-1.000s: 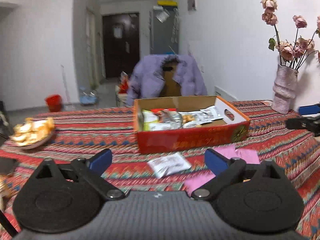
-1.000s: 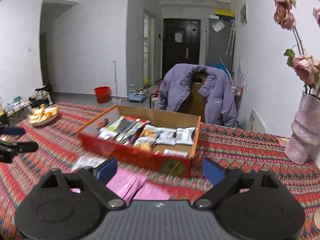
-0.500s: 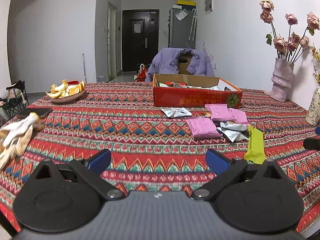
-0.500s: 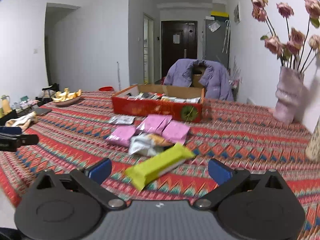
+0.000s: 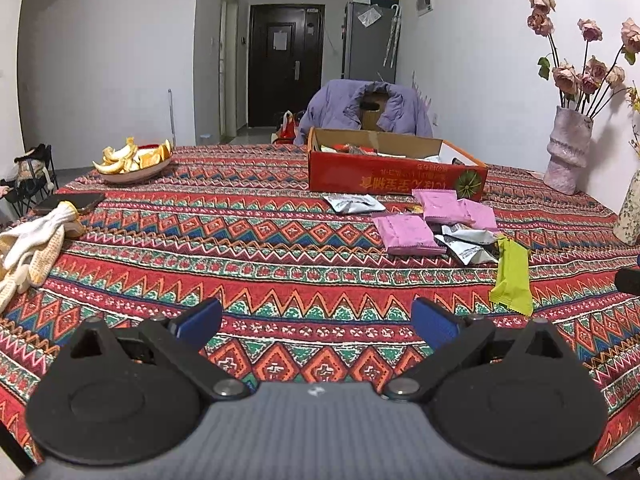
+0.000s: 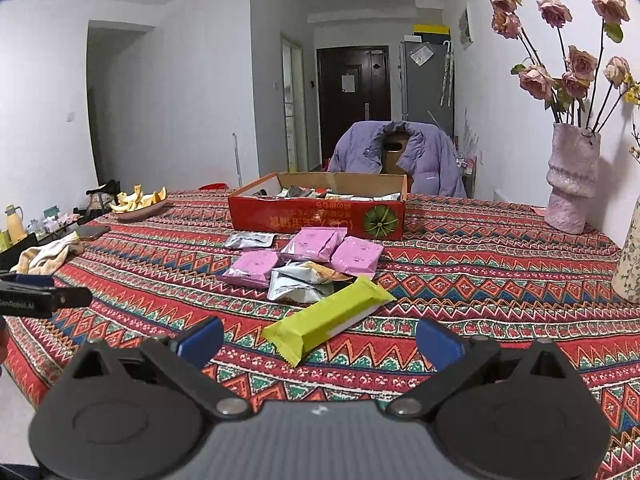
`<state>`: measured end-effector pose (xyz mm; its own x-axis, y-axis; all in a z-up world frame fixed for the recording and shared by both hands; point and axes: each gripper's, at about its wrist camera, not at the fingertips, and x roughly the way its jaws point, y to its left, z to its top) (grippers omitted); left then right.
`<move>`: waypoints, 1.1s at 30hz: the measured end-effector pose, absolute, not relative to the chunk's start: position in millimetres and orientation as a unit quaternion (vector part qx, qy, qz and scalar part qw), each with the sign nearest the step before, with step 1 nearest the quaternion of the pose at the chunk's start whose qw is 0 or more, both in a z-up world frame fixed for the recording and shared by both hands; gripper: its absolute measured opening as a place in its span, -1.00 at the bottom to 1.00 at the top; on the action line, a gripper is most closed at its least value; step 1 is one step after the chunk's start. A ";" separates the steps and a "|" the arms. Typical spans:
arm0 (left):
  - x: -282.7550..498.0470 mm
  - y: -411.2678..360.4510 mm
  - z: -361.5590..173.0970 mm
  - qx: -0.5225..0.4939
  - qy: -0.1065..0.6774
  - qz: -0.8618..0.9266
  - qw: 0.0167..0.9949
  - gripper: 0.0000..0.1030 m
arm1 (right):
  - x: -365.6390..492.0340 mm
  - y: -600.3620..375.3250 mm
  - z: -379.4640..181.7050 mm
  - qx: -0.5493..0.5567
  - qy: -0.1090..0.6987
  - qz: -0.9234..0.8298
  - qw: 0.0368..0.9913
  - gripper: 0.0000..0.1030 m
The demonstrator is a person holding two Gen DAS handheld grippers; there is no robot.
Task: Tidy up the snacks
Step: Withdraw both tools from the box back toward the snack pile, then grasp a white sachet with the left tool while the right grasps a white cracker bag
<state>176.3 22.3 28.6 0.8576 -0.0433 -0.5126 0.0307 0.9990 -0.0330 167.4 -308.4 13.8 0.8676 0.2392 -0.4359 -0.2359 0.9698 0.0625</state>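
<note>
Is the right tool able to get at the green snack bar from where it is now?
Probably yes. The right tool is open with the green snack bar lying just ahead on the tablecloth, nothing between them.

walls [image 6: 180, 80]: white | door [image 6: 354, 100]: dark | chair [image 6: 394, 152]: purple jacket | tablecloth [image 6: 480, 260]: red patterned

The contents of the red box [image 6: 318, 220] were largely concealed behind its near wall; only packet tops showed above the rim. The silver packets [image 6: 298, 280] lay partly covered by the pink packets [image 6: 316, 244] and the green bar [image 6: 330, 316]. Printing on all wrappers was too small to read. The left gripper was cut off at the left edge of the right wrist view, and a patterned vase [image 5: 631, 216] at the right edge of the left wrist view.
</note>
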 end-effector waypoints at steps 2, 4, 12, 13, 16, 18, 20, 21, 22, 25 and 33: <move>180.8 21.9 26.9 -0.012 0.270 -0.020 0.963 1.00 | 171.5 -308.8 12.2 0.010 0.222 0.123 0.967 0.96; 187.1 20.5 25.7 -0.010 0.274 -0.022 0.961 1.00 | 178.7 -308.3 10.6 0.018 0.225 0.126 0.966 0.94; 234.0 13.6 23.1 0.013 0.286 -0.033 0.958 1.00 | 229.7 -300.4 1.6 -0.003 0.253 0.147 0.956 0.76; 242.5 12.5 22.8 0.018 0.286 -0.034 0.957 1.00 | 238.3 -298.7 1.0 -0.009 0.256 0.151 0.955 0.76; 271.1 9.4 20.7 0.038 0.290 -0.044 0.955 1.00 | 268.4 -291.9 -1.5 -0.033 0.268 0.170 0.948 0.74; 293.2 8.7 20.1 0.049 0.288 -0.061 0.955 1.00 | 290.9 -285.1 -3.5 -0.055 0.275 0.182 0.943 0.73; 317.7 10.2 17.9 0.056 0.289 -0.079 0.952 1.00 | 313.8 -279.1 -6.5 -0.068 0.278 0.196 0.938 0.71; 331.4 10.7 16.3 0.062 0.288 -0.092 0.951 1.00 | 326.5 -276.5 -9.2 -0.071 0.282 0.205 0.934 0.63; 343.3 11.0 14.3 0.066 0.286 -0.106 0.950 1.00 | 337.7 -273.4 -11.9 -0.072 0.285 0.213 0.932 0.58; 383.6 9.0 5.9 0.094 0.286 -0.150 0.942 0.99 | 370.0 -264.8 -20.9 -0.078 0.296 0.237 0.922 0.49; 467.7 -6.8 -15.9 0.149 0.282 -0.243 0.916 0.94 | 413.5 -259.7 -39.5 -0.054 0.331 0.310 0.890 0.46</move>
<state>467.7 -6.8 -15.9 0.7230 -0.3605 -0.5893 0.5284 0.8381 0.1355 413.5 -259.7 -39.5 0.5891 0.5151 -0.6226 -0.5867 0.8025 0.1088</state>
